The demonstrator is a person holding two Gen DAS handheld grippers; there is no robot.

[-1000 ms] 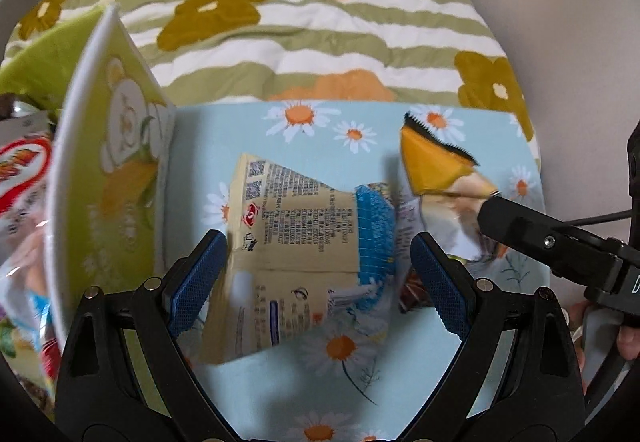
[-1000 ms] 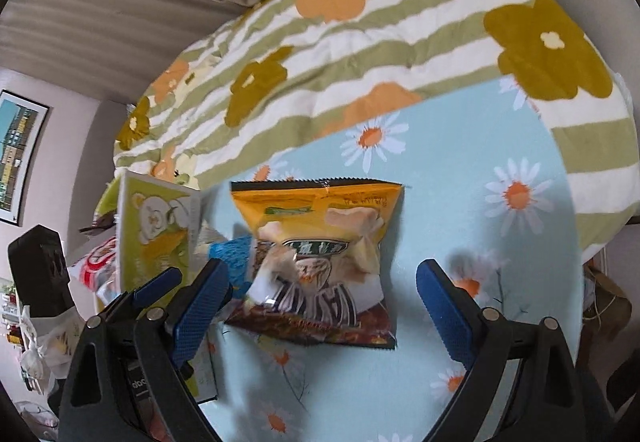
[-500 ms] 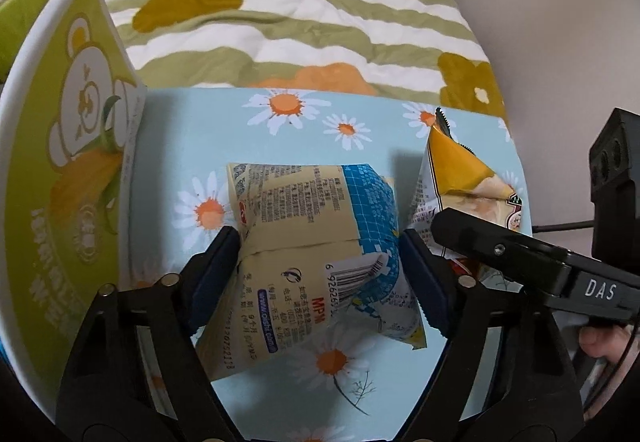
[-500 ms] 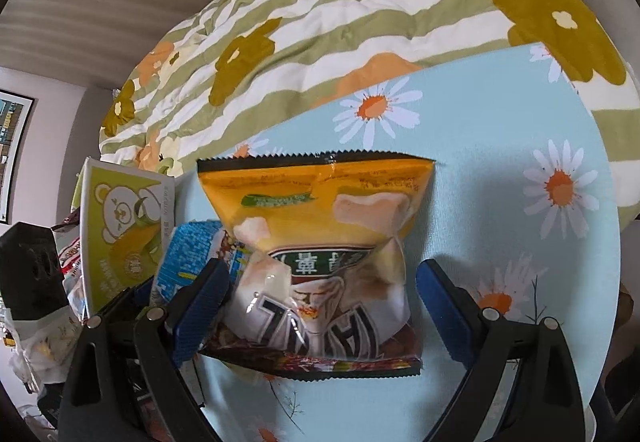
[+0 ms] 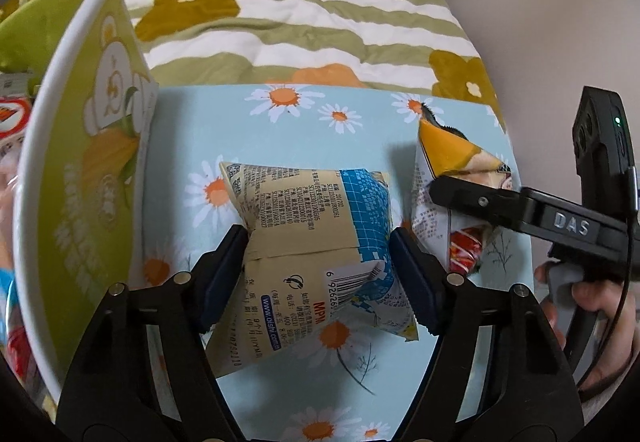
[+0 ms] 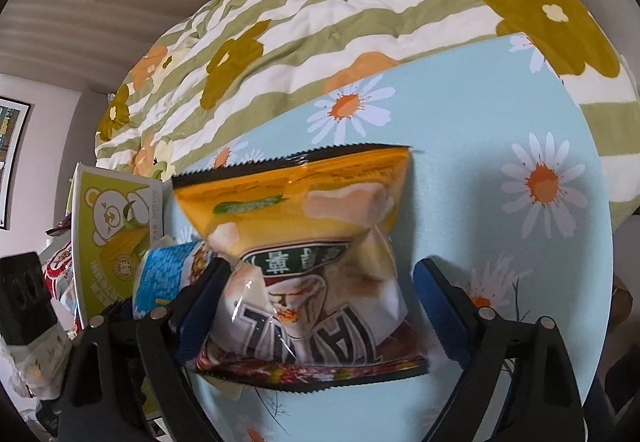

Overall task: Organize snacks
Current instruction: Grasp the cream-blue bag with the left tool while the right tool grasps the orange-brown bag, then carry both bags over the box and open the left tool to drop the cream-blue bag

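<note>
Left gripper [image 5: 318,278] now pinching blue packet [image 5: 312,238], right gripper [image 6: 320,306] closing round orange bag [image 6: 308,242]

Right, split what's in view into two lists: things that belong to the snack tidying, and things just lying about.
Belongs to the job:
beige-and-blue snack bag
orange snack bag
green bear box, probably the snacks' container
red-and-white packet beside the box

Just lying about:
daisy tablecloth
striped flowered quilt
framed picture on the wall
</note>
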